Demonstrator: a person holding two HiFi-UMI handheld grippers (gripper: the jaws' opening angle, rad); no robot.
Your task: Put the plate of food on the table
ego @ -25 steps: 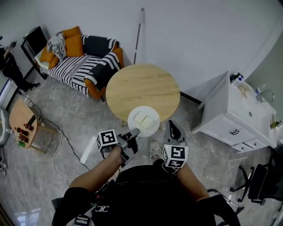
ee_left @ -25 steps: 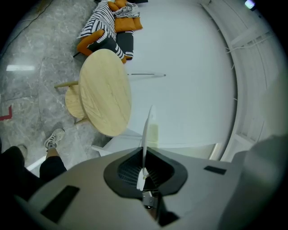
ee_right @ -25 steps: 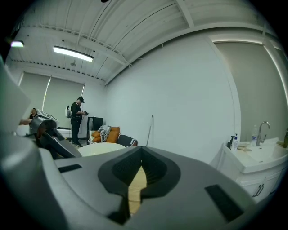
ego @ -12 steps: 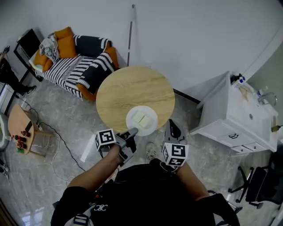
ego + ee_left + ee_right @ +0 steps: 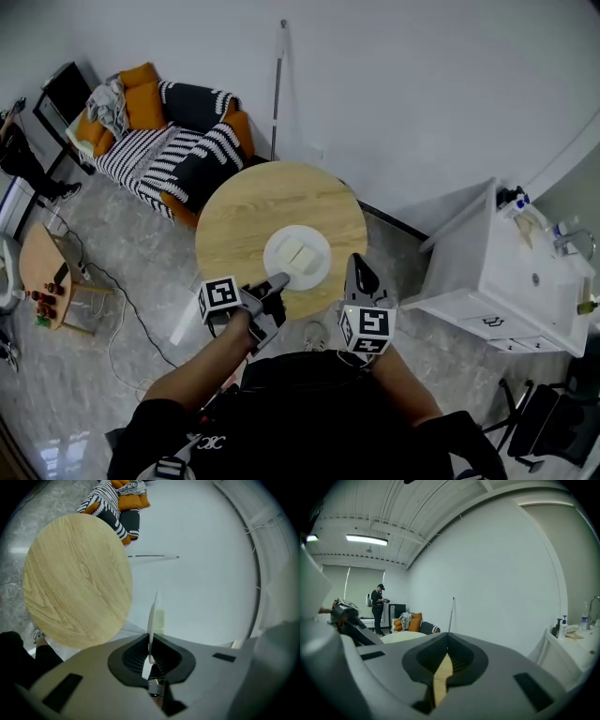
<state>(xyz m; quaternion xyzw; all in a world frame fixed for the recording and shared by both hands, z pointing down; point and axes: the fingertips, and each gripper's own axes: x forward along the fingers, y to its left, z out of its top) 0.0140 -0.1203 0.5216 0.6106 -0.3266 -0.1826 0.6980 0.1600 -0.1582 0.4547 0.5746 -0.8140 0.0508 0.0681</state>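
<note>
A white plate (image 5: pixel 297 256) with pale food pieces (image 5: pixel 300 253) hangs over the near part of the round wooden table (image 5: pixel 253 211). My left gripper (image 5: pixel 274 284) is shut on the plate's near rim. In the left gripper view the plate (image 5: pixel 152 616) shows edge-on between the pads of the left gripper (image 5: pixel 151 641), with a pale food piece (image 5: pixel 160 619) on it and the table (image 5: pixel 77 581) some way below. My right gripper (image 5: pixel 359 274) stays beside the plate's right side, shut and holding nothing. In its own view the right gripper (image 5: pixel 448 654) shows only a thin slit.
A sofa (image 5: pixel 169 131) with orange and striped cushions stands behind the table. A thin pole (image 5: pixel 278 84) leans on the wall. A white cabinet with a sink (image 5: pixel 506 272) is at the right. A small side table (image 5: pixel 42 272) and a person (image 5: pixel 377 609) are at the far left.
The plate, held in my left gripper, has come forward from the table's near edge to over its near part. The table now lies closer below me. Both jaws stayed shut.
</note>
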